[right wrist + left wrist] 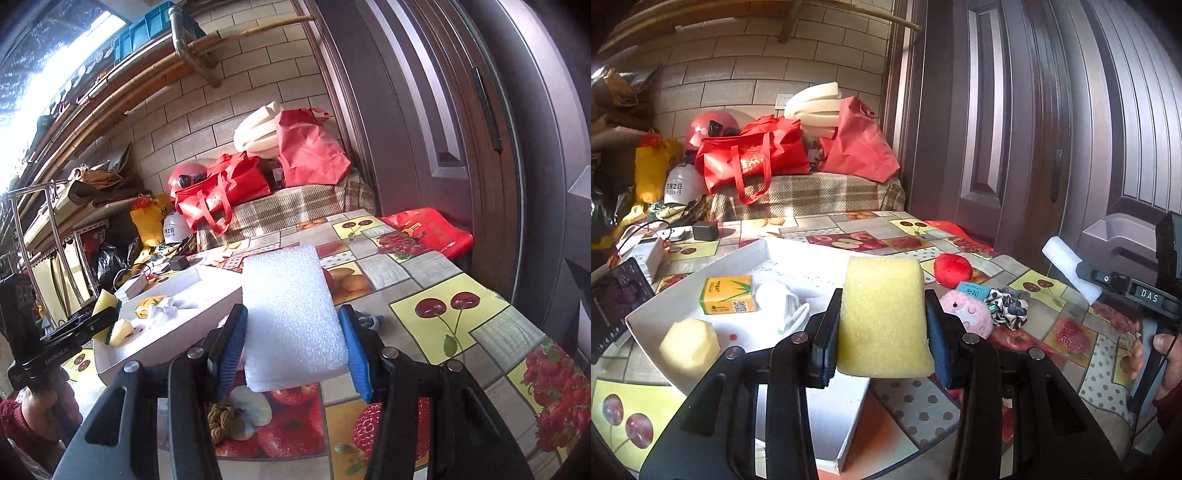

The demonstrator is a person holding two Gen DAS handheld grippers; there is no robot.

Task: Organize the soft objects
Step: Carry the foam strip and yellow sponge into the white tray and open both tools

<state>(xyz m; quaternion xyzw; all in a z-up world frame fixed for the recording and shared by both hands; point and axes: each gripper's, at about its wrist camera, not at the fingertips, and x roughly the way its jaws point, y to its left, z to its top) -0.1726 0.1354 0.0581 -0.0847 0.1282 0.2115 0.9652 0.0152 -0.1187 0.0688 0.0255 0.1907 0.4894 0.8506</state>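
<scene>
My left gripper [882, 325] is shut on a yellow sponge [882, 314], held above the right part of a white tray [701, 273]. The tray holds a pale yellow foam lump [689, 345], a yellow carton [727, 295] and a white soft item [779, 299]. My right gripper [295, 343] is shut on a white foam block [291, 317], held above the fruit-print table to the right of the tray [184, 328]. On the table right of the tray lie a red soft ball [953, 269], a pink plush [967, 314] and a leopard scrunchie [1008, 306].
The table [443, 295] carries a phone [613, 306], a charger [705, 230] and cables at the far left. A knotted rope [221, 417] lies under my right gripper. Red bags [753, 158] sit on a checked bench behind. A dark door [1034, 129] stands on the right.
</scene>
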